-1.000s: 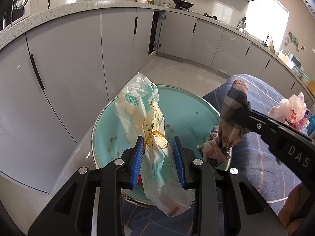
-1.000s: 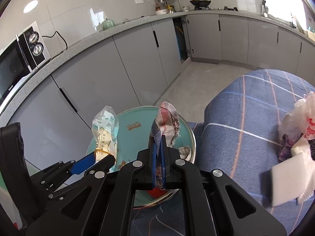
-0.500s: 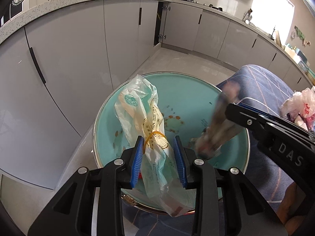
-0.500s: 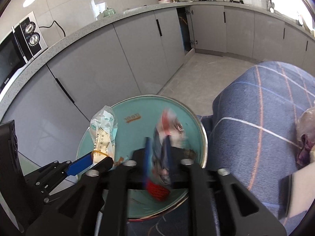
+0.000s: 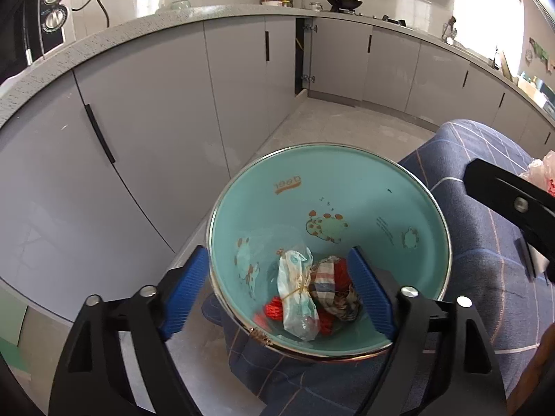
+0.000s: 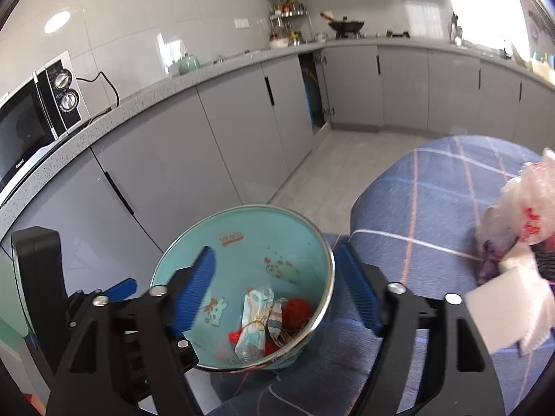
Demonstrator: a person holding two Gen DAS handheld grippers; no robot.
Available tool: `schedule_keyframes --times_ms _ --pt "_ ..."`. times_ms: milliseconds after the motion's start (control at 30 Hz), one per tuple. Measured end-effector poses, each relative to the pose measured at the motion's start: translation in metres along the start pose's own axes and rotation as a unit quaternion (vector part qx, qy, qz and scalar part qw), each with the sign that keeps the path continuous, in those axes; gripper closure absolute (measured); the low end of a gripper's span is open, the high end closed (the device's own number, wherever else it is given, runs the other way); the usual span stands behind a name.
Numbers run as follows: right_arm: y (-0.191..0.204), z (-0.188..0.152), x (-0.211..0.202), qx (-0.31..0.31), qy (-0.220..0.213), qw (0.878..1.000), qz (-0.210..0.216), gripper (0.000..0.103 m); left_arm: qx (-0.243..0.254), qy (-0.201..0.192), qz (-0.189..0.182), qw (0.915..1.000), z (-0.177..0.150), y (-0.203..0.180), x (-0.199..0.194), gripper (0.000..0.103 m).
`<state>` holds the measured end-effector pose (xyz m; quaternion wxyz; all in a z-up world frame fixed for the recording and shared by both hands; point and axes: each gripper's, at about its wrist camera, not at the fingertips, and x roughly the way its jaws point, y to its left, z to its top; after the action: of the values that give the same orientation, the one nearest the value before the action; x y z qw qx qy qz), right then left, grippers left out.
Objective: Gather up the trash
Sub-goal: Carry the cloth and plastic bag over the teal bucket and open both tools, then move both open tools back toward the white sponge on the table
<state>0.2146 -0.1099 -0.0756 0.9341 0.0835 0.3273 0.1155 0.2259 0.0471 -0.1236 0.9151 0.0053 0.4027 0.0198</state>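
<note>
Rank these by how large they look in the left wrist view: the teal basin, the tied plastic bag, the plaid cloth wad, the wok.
1. teal basin
2. tied plastic bag
3. plaid cloth wad, nearly the bag's size, partly hidden
4. wok, far off, so it only looks smallest

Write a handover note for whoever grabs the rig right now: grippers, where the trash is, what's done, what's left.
Left hand-held gripper: open, empty, above the teal bin.
Right hand-held gripper: open, empty, also over the bin.
Done: tied plastic bag, plaid cloth wad and a red item lie at the bin's bottom.
Left: on the blue checked cloth, to the right, a crumpled plastic bag with red print and white paper are uncollected.
</note>
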Motion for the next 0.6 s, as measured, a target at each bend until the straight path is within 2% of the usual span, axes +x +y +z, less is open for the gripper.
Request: schedule_keyframes --times_ms 133,333,600 --pt "-0.003 -0.003 -0.01 0.003 -0.007 1.0 -0.004 0.018 -0.006 -0.008 0.015 0.9998 -0.001 0.001 -0.011 0.008" --pt "-0.012 -0.011 -0.028 -0.001 -0.023 0.999 -0.038 0.006 -0.002 -0.017 0.028 0.9995 -0.004 -0.001 -0.024 0.006" --pt "-0.034 -0.024 -0.045 0.005 -0.02 0.998 -0.053 0.006 0.013 -0.025 0.019 0.9994 -0.003 -0.021 -0.038 0.006"
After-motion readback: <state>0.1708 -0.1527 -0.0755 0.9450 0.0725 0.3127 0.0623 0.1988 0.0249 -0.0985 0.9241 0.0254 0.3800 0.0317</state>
